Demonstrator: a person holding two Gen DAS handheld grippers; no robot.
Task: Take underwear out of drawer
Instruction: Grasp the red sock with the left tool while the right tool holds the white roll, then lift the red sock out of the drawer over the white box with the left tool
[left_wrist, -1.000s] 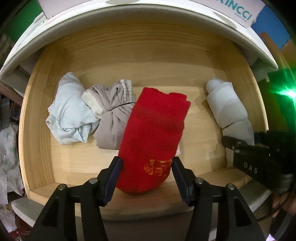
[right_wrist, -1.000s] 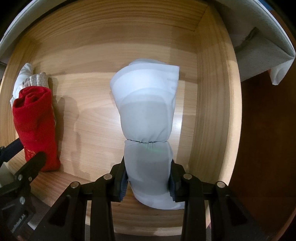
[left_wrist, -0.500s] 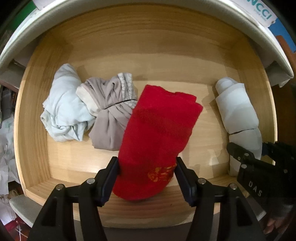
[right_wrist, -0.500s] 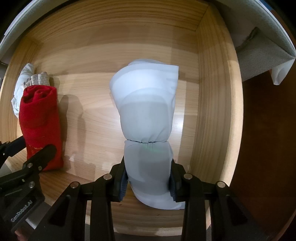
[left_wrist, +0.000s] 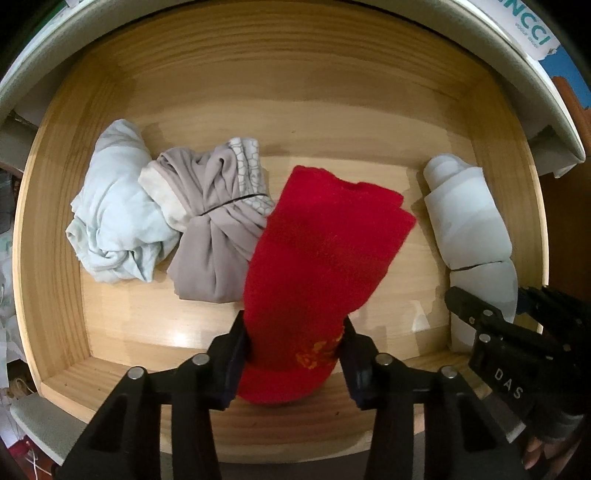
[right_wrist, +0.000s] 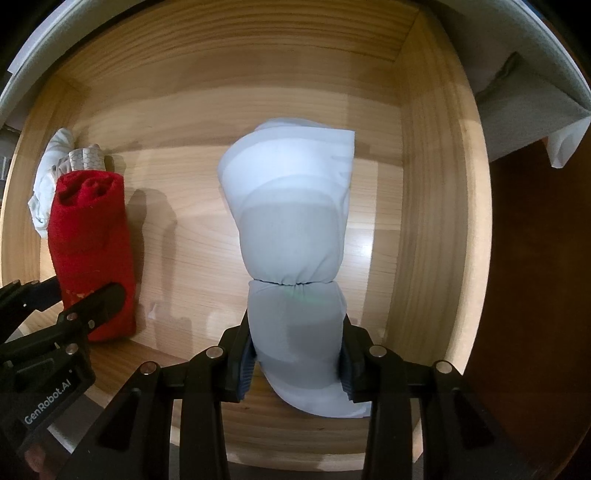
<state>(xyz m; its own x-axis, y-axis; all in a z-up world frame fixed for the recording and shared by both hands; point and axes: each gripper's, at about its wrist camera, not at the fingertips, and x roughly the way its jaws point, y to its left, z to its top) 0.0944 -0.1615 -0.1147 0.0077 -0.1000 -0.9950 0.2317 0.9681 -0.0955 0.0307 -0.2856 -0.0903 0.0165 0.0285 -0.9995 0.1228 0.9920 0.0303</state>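
My left gripper (left_wrist: 293, 363) is shut on a rolled red underwear (left_wrist: 321, 266) and holds it raised over the front of the open wooden drawer (left_wrist: 295, 88). My right gripper (right_wrist: 297, 360) is shut on a rolled pale blue-white underwear (right_wrist: 291, 221) at the drawer's right side. The red roll (right_wrist: 90, 254) and left gripper (right_wrist: 74, 314) show at the left of the right wrist view. The pale roll (left_wrist: 469, 225) and right gripper (left_wrist: 491, 325) show at the right of the left wrist view.
A light blue bundle (left_wrist: 114, 214) and a grey bundle (left_wrist: 214, 221) lie at the drawer's left. The drawer's wooden front wall (left_wrist: 295, 421) lies just below both grippers. A white cabinet edge (left_wrist: 498, 44) overhangs the back.
Both grippers have lifted a little with their rolls. The left view has shifted so more of the drawer shows. Grips are unchanged.
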